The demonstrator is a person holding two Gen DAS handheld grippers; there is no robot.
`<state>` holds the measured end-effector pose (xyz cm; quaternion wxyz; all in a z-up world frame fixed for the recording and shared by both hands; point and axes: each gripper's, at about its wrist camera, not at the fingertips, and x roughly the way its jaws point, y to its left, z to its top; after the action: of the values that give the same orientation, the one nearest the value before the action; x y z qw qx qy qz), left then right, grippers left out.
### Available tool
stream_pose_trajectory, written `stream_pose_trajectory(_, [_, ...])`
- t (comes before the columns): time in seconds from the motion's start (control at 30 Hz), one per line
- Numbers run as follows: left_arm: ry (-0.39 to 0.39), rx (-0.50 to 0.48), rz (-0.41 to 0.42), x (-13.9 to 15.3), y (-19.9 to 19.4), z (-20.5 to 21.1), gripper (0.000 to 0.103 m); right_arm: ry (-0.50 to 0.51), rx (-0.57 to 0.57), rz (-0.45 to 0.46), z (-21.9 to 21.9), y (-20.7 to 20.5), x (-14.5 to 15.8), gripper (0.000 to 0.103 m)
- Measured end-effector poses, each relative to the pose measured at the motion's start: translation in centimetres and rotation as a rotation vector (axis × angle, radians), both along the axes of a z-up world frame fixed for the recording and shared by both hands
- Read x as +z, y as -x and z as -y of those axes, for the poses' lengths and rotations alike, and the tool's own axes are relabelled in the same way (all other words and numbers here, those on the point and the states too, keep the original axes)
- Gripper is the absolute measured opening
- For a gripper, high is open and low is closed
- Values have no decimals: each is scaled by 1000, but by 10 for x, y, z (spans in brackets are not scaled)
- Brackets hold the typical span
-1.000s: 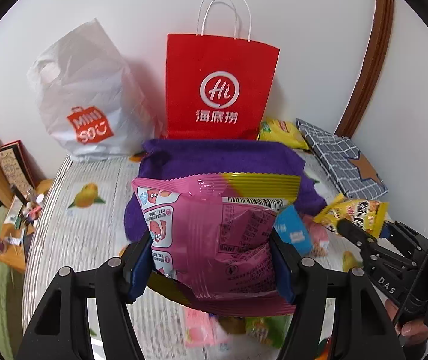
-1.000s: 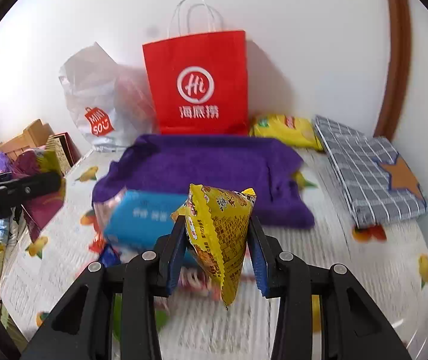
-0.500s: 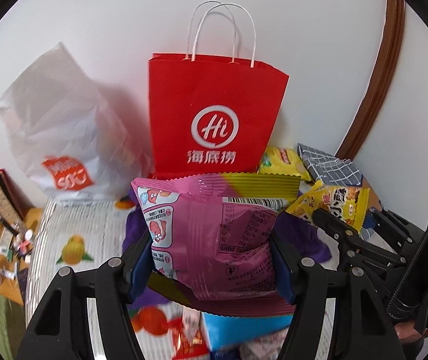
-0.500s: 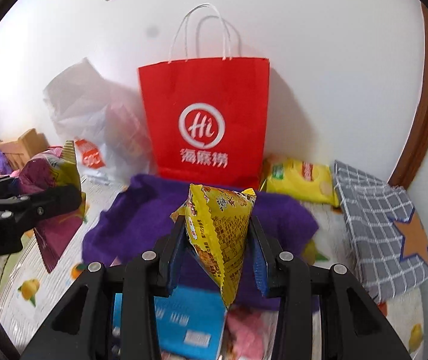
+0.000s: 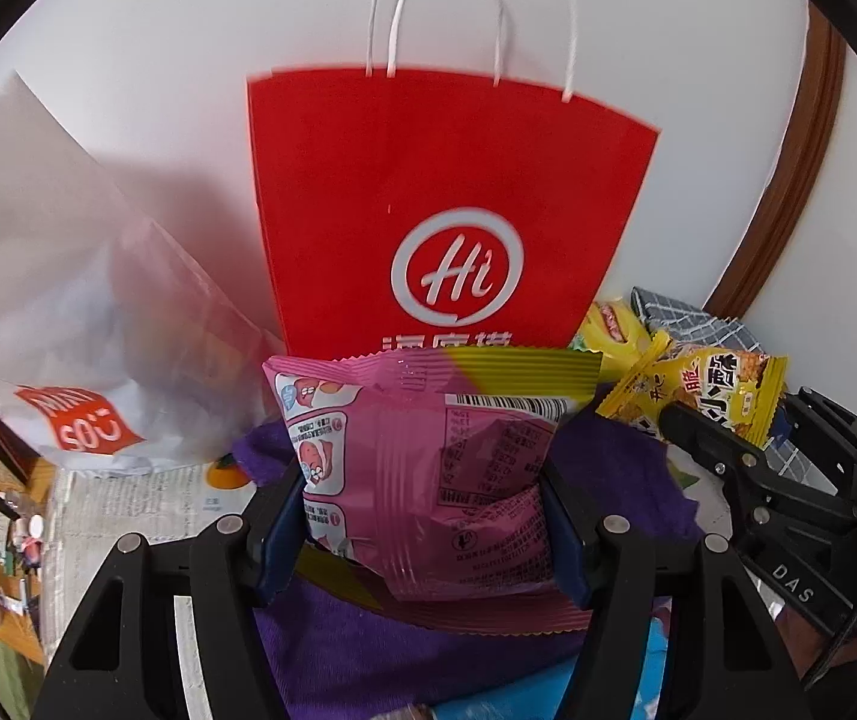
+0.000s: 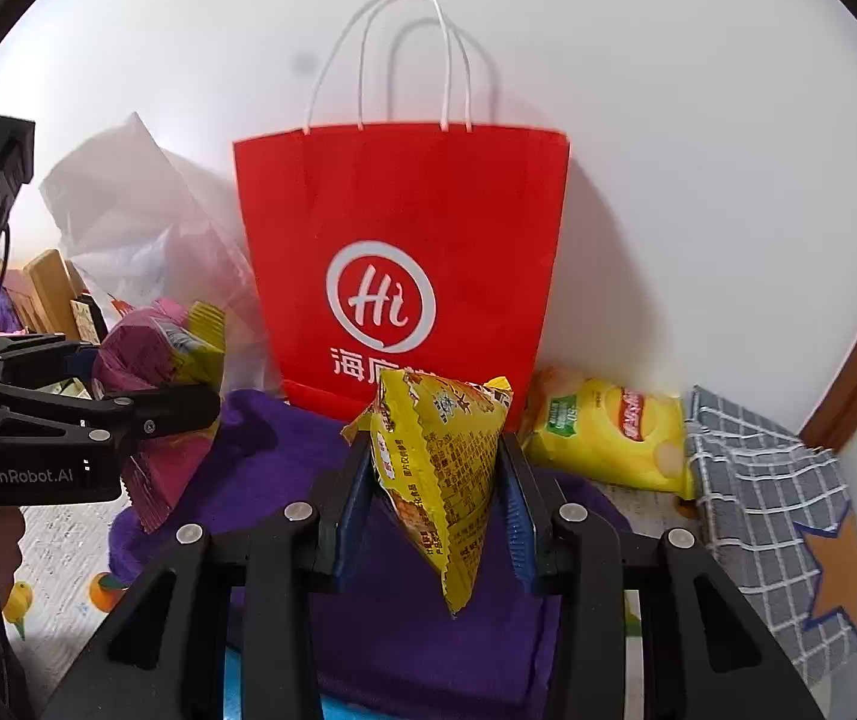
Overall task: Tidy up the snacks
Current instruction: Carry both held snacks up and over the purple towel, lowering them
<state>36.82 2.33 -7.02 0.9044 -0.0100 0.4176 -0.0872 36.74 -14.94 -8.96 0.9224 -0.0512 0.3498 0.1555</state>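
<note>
A pink and yellow snack packet (image 5: 428, 474) sits upright between the blue pads of my left gripper (image 5: 422, 516), which is shut on it. My right gripper (image 6: 437, 516) is shut on a yellow snack packet (image 6: 437, 468), also seen at the right of the left wrist view as the yellow packet (image 5: 710, 390). A red paper bag (image 5: 446, 210) with white handles stands against the wall straight ahead of both grippers, its mouth above them. In the right wrist view the red bag (image 6: 404, 252) has the left gripper (image 6: 146, 414) and the pink packet (image 6: 152, 360) to its left.
A purple towel (image 6: 416, 630) lies under both grippers on a fruit-print sheet (image 6: 62, 552). A white plastic bag (image 5: 56, 312) stands left of the red bag. A yellow chip bag (image 6: 602, 438) and a grey checked pillow (image 6: 770, 510) lie to the right. A blue packet (image 5: 506, 696) lies below.
Both grippers have moved forward over the purple towel toward the red bag, which now looms larger. Each still holds its packet.
</note>
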Motion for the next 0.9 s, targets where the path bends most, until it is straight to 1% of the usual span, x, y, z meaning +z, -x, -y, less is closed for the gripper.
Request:
stream_pose_trajectory(0.03, [3, -1, -8, -6, -3, -1, 65, -9, 3, -18, 2, -5, -9, 40])
stream_pose_trajectory(0.1, [-15, -3, -46, -21, -13, -1, 65, -25, 6, -46, 5, -13, -23, 40])
stream_pose_trajectory(0.17, [-20, 17, -74, -33, -20, -4, 65, -8, 19, -85, 6, -21, -37, 40])
stream_pose_trajectory(0.23, [-17, 20, -107, -43, -25, -4, 65, 2, 8, -98, 9, -25, -48, 40])
stream_pose_trajectory(0.3, [-20, 23, -121, -49, -28, -5, 65, 9, 11, -132, 12, -30, -58, 40])
stream_pose_trajectory(0.53, [-51, 45, -151, -60, -31, -5, 65, 25, 1, -173, 16, -36, -74, 40])
stream_pose_trajectory(0.9, [-70, 41, -189, -73, -36, -2, 65, 75, 47, -211, 4, -35, -91, 40])
